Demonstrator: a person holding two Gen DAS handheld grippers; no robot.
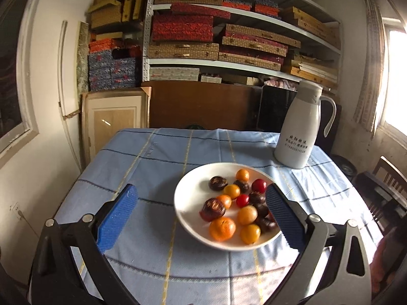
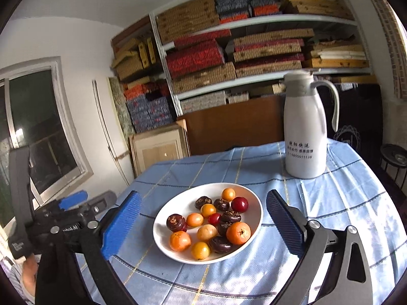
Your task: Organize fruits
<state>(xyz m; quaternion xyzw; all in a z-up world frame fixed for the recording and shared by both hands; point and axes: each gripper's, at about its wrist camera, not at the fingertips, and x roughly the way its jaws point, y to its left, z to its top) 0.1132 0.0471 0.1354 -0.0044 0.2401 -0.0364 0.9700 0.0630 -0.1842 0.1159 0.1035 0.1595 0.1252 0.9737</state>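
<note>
Shelving (image 1: 229, 25) stacked with woven and patterned boxes fills the back wall; window (image 2: 38, 127) at 9 o'clock in the right wrist view. Table under a blue checked cloth (image 1: 142, 167), sun patches on the near edge. White thermos jug (image 1: 297, 127) at 1 o'clock on the cloth, upright, handle to the right, well apart from the plate. White plate (image 2: 173, 203) sits mid-table holding mixed fruits (image 2: 211, 223): orange, yellow, red and dark brown ones, loosely piled. Left gripper (image 1: 201, 216) jaws wide apart, gripping nothing, right finger overlaps the plate rim at 3 o'clock and hides some dark fruit. Right gripper (image 2: 203, 226) jaws spread wide, empty, plate framed between them. Jug print too small to read. Left gripper body seen at 8 o'clock in right wrist view, partly cut off.
</note>
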